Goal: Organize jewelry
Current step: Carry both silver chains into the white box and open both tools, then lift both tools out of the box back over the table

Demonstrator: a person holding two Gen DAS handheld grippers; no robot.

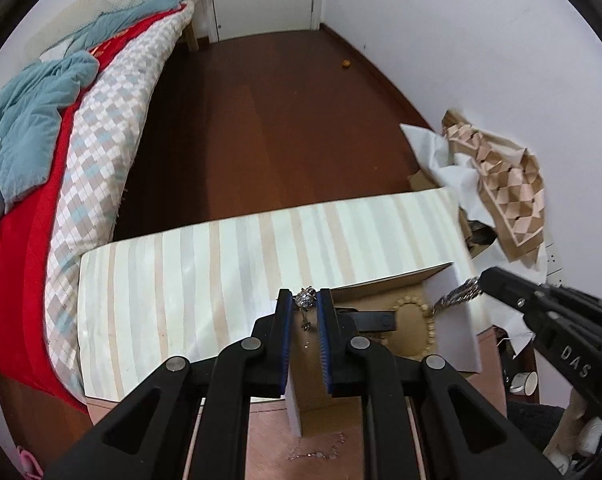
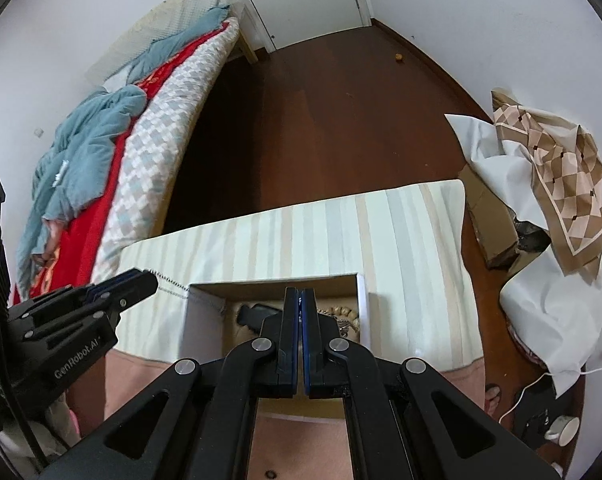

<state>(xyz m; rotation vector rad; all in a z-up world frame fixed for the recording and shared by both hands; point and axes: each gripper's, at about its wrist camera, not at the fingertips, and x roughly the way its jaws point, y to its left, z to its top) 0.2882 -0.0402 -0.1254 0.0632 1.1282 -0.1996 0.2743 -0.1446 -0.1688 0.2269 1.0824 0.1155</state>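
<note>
An open cardboard box (image 1: 457,320) (image 2: 205,320) stands on the striped cloth; inside lie a beaded bracelet (image 1: 429,320) (image 2: 351,314) and a black object (image 1: 375,320) (image 2: 257,316). My left gripper (image 1: 305,300) (image 2: 151,278) is shut on a sparkly silver chain (image 1: 305,299) that trails over the box's left wall (image 2: 173,282). My right gripper (image 2: 299,300) (image 1: 483,282) is shut on a silver chain bracelet (image 1: 457,296), which hangs over the box's right wall. Another thin chain (image 1: 317,453) lies on the pink surface in front of the box.
The striped cloth (image 1: 181,292) (image 2: 413,240) covers the table. A bed with red and blue bedding (image 1: 41,160) is at left. Patterned fabric and white sheets (image 2: 553,184) are piled at right. A white cup (image 2: 563,430) sits at lower right. Dark wood floor lies beyond.
</note>
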